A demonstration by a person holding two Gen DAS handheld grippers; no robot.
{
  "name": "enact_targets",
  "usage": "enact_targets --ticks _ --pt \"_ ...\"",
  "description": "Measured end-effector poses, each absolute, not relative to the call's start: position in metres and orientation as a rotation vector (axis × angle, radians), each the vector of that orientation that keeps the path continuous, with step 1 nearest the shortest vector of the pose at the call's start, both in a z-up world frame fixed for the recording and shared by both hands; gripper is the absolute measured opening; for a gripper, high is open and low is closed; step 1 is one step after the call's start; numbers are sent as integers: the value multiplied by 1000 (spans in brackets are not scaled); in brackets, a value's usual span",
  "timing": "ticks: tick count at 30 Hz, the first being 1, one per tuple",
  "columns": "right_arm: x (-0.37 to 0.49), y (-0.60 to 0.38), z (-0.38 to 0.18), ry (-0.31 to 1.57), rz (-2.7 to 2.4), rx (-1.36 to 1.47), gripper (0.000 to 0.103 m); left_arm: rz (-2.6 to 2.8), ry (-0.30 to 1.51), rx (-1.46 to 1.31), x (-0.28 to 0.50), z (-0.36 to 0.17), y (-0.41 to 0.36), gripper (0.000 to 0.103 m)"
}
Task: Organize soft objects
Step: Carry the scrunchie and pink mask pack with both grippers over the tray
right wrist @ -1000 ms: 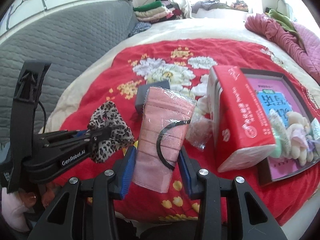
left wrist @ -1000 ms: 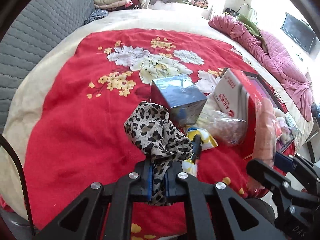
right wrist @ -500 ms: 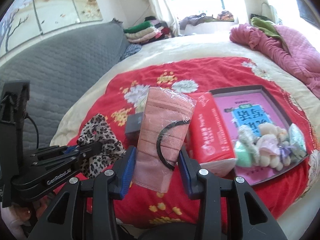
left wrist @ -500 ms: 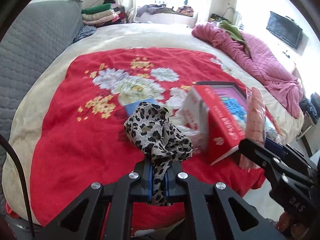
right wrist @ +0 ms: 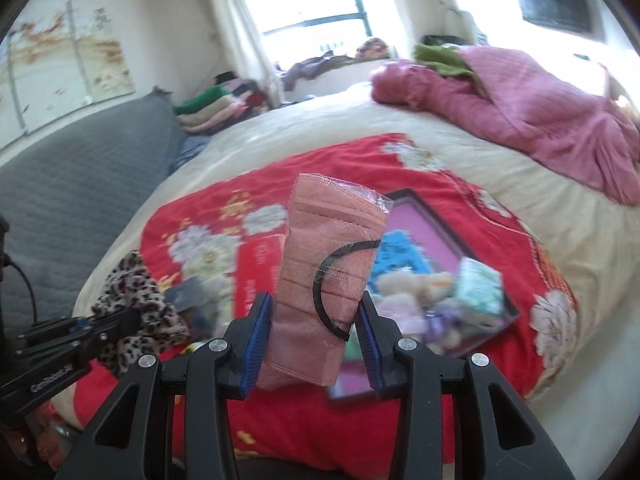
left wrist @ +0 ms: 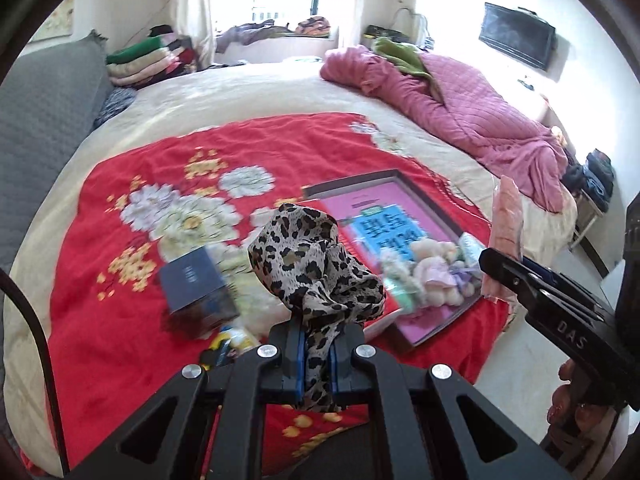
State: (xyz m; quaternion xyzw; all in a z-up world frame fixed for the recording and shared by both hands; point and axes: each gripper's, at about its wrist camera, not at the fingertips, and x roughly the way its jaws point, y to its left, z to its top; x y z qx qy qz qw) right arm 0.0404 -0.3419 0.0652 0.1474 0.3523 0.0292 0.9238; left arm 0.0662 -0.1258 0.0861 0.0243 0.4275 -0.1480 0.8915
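Hands have both come up and away from the red blanket [left wrist: 120, 320] since a second ago; the pile of boxes looks smaller and lower now. Left gripper [left wrist: 316, 344] fingers stay clenched tight on the leopard scarf [left wrist: 312, 264], which sticks up at 12 o'clock from them; right gripper [right wrist: 316, 336] fingers keep grasping the pink mask pack [right wrist: 328, 272], standing upright. The tray [right wrist: 436, 220] of soft toys now sits at 2 o'clock behind the pack; I think both soft things are being carried there.
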Motion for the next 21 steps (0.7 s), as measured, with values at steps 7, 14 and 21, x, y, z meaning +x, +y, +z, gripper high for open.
enact_targets --ticks 7,14,21 --pt "42 -379 60 711 -10 337 42 -375 894 79 82 89 -174 8" --pt "42 -394 54 709 -29 339 43 -429 944 115 99 70 -214 8" --pt "48 -400 44 725 -34 334 43 -473 1013 130 116 46 -239 8"
